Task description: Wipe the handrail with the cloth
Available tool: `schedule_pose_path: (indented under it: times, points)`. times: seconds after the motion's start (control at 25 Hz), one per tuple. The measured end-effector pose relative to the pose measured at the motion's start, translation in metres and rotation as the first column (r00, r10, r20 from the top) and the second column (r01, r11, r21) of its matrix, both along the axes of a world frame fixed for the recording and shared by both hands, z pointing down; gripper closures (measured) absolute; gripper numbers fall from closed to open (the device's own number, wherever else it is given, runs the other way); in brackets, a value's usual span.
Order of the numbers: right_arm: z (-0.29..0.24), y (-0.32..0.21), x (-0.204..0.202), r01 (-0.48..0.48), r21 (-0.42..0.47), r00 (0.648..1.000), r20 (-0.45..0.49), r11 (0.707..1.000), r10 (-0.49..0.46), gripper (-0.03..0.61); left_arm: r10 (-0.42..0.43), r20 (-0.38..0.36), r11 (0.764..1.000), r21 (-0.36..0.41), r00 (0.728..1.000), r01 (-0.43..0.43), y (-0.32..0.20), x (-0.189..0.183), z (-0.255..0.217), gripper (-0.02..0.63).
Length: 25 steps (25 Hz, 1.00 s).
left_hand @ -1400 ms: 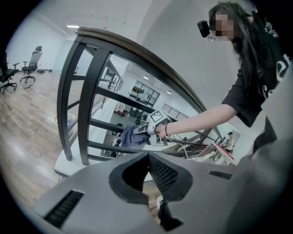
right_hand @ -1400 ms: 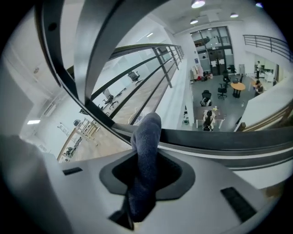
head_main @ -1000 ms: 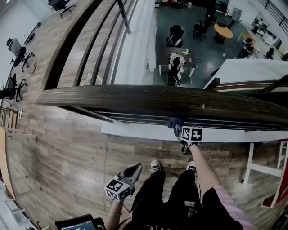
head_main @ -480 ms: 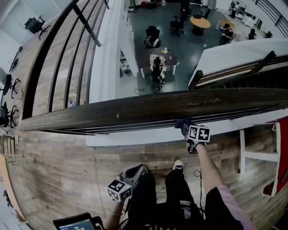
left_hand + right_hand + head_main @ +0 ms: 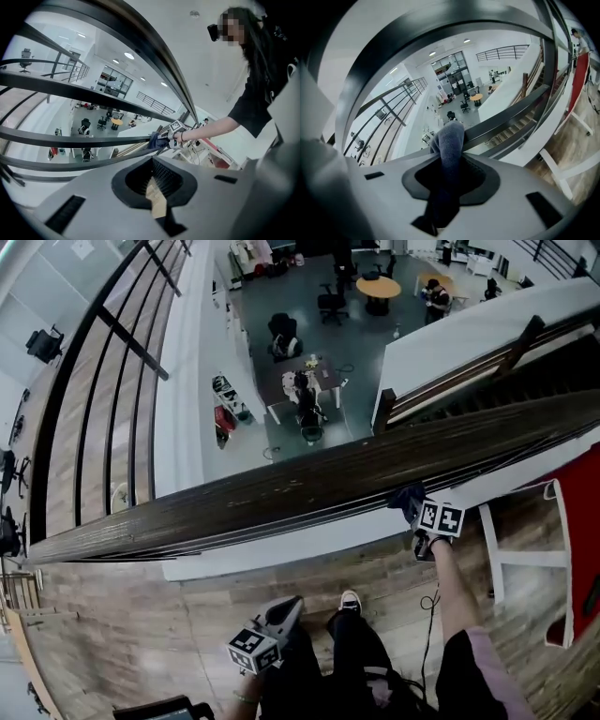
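A broad dark wooden handrail [image 5: 281, 491] crosses the head view from lower left to upper right. A dark blue cloth [image 5: 406, 495] lies against its near edge, right of centre. My right gripper [image 5: 415, 508] is shut on that cloth, its marker cube just below the rail. In the right gripper view the cloth [image 5: 450, 140] fills the shut jaws and sticks out toward the dark rails. My left gripper [image 5: 284, 608] hangs low beside the person's legs, shut and holding nothing. The left gripper view shows the cloth [image 5: 155, 140] and the right gripper [image 5: 165, 140] far off at the rail.
Beyond the rail is a drop to a lower floor with desks, chairs and people [image 5: 309, 390]. Thin rail bars [image 5: 281, 526] run under the handrail. A white frame [image 5: 525, 559] and a red panel [image 5: 583, 549] stand at the right. The person's shoe [image 5: 350, 601] rests on the wooden floor.
The right gripper has slid to the right along the handrail with the cloth, and the head view has turned with it. The left gripper stays low by the legs.
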State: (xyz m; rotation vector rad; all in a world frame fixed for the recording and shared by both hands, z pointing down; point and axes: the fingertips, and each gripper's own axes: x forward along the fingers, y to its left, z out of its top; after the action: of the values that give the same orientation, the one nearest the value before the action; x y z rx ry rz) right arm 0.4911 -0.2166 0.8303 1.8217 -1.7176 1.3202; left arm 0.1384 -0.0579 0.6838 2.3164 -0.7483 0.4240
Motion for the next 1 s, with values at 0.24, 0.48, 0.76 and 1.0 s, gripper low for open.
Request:
schedule_pose_path:
  times: [0.24,0.48,0.76,1.0]
  points:
    - [-0.007,0.003,0.133,-0.107,0.005,0.991,-0.083,0.994,0.107,0.486,0.046,0.026,0.999,-0.028,0.999,-0.046,0.001,0.053,0.005,0.614]
    - [-0.019,0.013,0.218,-0.212,0.012,0.97,-0.12,0.977,0.211,0.486,0.094,0.06,0.995,-0.046,0.994,-0.091,0.005,0.077,0.009,0.614]
    - [-0.038,0.028,0.208,-0.201,0.063,0.975,-0.079,0.977,0.206,0.486,0.104,0.061,0.994,-0.041,0.993,-0.102,0.002,0.086,0.002,0.614]
    - [-0.072,0.066,0.147,-0.158,0.133,0.987,-0.008,0.978,0.16,0.486,0.084,0.026,0.996,0.014,0.996,-0.084,0.004,0.074,-0.02,0.614]
